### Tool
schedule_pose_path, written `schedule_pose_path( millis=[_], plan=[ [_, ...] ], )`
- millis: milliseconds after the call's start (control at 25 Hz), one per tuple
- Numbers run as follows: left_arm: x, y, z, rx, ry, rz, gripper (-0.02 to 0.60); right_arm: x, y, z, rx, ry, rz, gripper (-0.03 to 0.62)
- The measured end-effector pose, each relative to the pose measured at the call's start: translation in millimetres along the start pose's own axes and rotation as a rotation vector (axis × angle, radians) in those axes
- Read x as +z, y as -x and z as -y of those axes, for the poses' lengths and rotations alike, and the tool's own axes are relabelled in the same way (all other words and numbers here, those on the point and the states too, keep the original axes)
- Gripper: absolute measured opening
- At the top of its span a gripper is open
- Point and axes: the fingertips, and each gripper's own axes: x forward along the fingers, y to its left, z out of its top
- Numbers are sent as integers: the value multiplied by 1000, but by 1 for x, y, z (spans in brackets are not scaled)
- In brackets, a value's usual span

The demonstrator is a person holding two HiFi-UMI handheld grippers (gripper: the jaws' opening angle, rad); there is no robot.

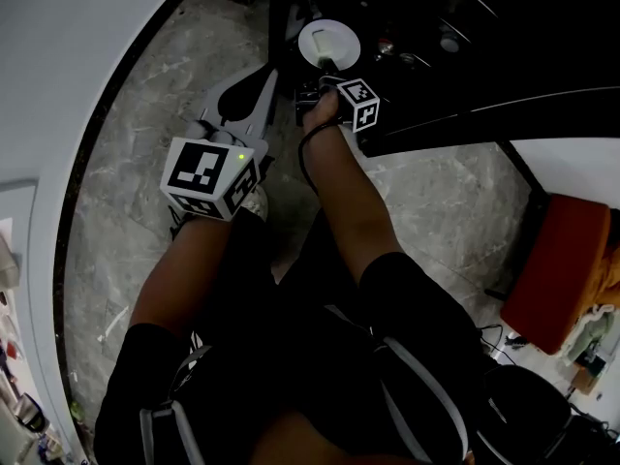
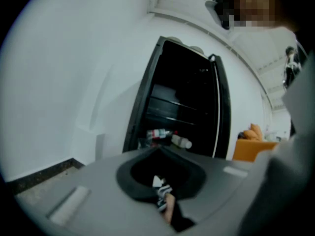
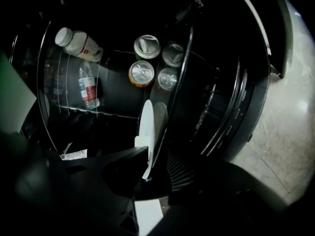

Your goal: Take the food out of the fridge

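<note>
The black fridge stands open in front of me. On a shelf inside it sits a white plate, which in the right gripper view appears edge-on. My right gripper reaches into the fridge, and the plate's near rim lies between its jaws. The left jaw is at the rim, while a gap shows between the plate and the ribbed right pad. In the head view that gripper is just below the plate. My left gripper hangs outside the fridge above the floor, shut and empty.
Several cans and two plastic bottles stand on the fridge shelves beyond the plate. The open fridge door runs along the right. An orange seat stands at the right on the marble floor, and a white wall curves round the left.
</note>
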Motion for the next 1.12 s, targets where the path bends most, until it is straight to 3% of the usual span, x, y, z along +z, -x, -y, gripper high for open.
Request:
schedule_pose_path(
  millis=[200,520,840,1120],
  plan=[
    [0,0,2,-16,26,3,3,-1,6,-7,-34,105,-28,77],
    [5,-1,10,-32,38,24,3,-9,15,-12,6,-22,-79,17],
    [5,0,18,-40,44,29,3,-9,29,-25,165,18,-119,8],
    [5,0,22,-42,37,30,3,-7,57,-42,289,-20,-122,7]
  ],
)
